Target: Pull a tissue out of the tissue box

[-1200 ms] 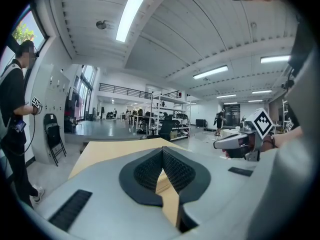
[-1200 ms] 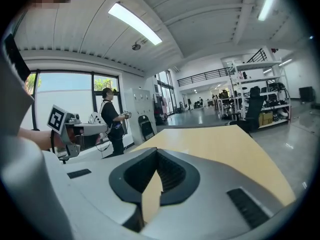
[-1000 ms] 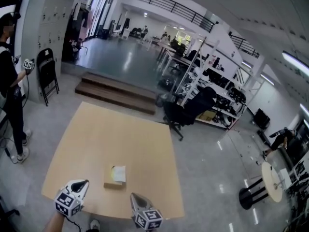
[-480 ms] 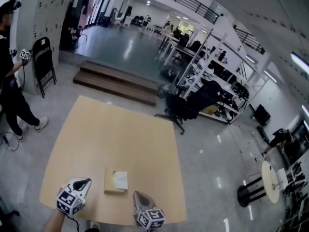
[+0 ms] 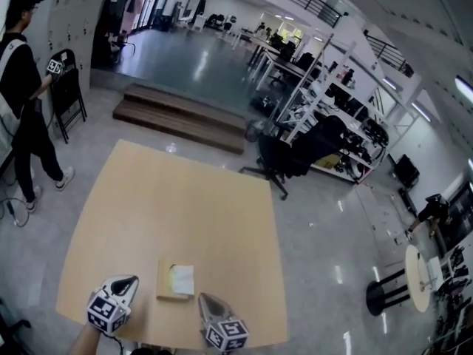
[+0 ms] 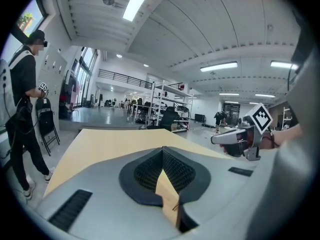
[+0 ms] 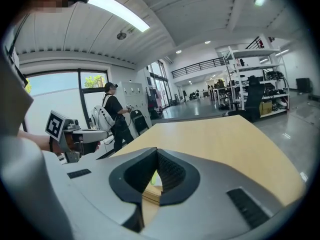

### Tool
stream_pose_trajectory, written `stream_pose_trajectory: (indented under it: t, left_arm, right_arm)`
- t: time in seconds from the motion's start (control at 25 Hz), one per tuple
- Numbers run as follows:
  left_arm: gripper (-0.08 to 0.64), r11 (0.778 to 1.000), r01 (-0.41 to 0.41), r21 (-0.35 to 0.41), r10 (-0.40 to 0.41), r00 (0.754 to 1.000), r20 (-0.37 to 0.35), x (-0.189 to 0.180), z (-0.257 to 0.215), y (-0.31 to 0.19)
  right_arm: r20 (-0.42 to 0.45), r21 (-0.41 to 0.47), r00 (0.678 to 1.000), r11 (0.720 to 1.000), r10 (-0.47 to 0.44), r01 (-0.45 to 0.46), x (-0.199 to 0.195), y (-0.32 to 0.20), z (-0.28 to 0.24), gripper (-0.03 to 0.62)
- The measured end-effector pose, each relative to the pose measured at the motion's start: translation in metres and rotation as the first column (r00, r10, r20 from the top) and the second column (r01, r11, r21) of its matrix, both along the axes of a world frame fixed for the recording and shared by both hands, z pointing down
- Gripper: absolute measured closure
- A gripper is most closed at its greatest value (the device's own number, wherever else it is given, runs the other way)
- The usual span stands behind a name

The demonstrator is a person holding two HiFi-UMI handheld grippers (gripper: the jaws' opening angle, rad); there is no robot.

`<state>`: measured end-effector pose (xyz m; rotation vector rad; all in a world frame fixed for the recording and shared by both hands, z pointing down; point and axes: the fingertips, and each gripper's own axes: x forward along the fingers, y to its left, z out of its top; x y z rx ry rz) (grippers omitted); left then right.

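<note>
Head view: tissue box (image 5: 165,284) lies with long axis running near-to-far; left gripper (image 5: 133,279) and right gripper (image 5: 202,299) closed, empty.

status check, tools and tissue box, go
Left tool and right tool both shut, empty, short of the tissue box. Box untouched on table. Nothing in the way.

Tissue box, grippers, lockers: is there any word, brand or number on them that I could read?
No readable text anywhere.
Tissue box: no legible print.
Left gripper, right gripper: cubes bear black-and-white square patterns, no words.
Lockers: small labels, too small to read.
</note>
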<state>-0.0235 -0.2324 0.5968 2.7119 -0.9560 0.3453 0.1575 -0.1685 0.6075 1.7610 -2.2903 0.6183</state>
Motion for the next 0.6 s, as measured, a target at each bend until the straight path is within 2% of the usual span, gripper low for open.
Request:
stream_pose_trajectory:
  t: [0.24, 0.6]
  left_arm:
    - [0.554, 0.999, 0.038, -0.036, -0.037, 0.999, 0.024, -0.004, 0.023, -0.006]
    - [0.554, 0.992, 0.095, -0.087, -0.09, 0.994, 0.056, -0.014, 0.055, -0.004]
  right_arm:
    - [0.044, -0.032, 0.999, 0.999, -0.003, 0.004, 0.002, -0.009, 0.021, 0.584]
    - [0.066, -0.093, 0.996, 0.994, -0.056, 0.062, -0.004, -0.011, 0.05, 0.584]
